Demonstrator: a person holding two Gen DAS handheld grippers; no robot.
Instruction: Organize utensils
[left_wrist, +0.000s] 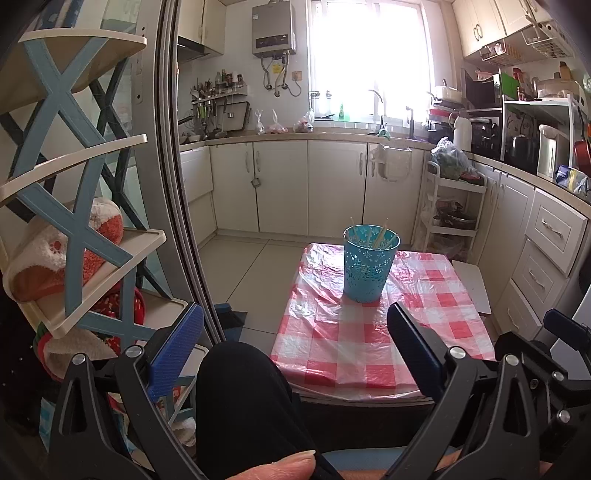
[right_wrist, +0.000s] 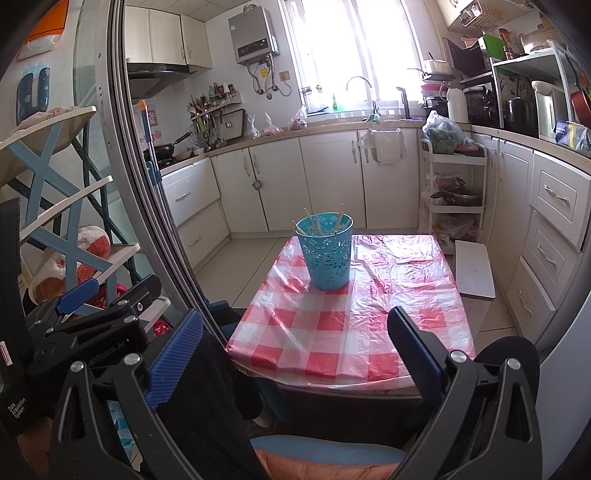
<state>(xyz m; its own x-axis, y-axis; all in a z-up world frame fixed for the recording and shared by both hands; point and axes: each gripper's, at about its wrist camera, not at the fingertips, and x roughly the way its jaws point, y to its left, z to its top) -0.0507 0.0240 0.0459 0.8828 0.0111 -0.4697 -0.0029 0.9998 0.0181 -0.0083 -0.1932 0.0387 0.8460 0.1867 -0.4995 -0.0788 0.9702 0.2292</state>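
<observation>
- Left wrist view: the left gripper (left_wrist: 295, 347) is spread wide and empty, hanging short of the red-checked plastic tablecloth (left_wrist: 369, 332). On that cloth stands a perforated turquoise plastic cup (left_wrist: 370, 267) holding thin wooden chopsticks (left_wrist: 380, 236).
- Right wrist view: the right gripper (right_wrist: 295, 350) gapes wide, empty. The cup (right_wrist: 325, 252) sits at the cloth's (right_wrist: 351, 314) far left, sticks (right_wrist: 338, 219) upright inside.

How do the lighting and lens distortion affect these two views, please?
Left wrist view: the window is blown out to white, and the door frame bows from the fisheye. Right wrist view: the same window glares, with sheen on the checked tablecloth; the blue cup stays sharp.
</observation>
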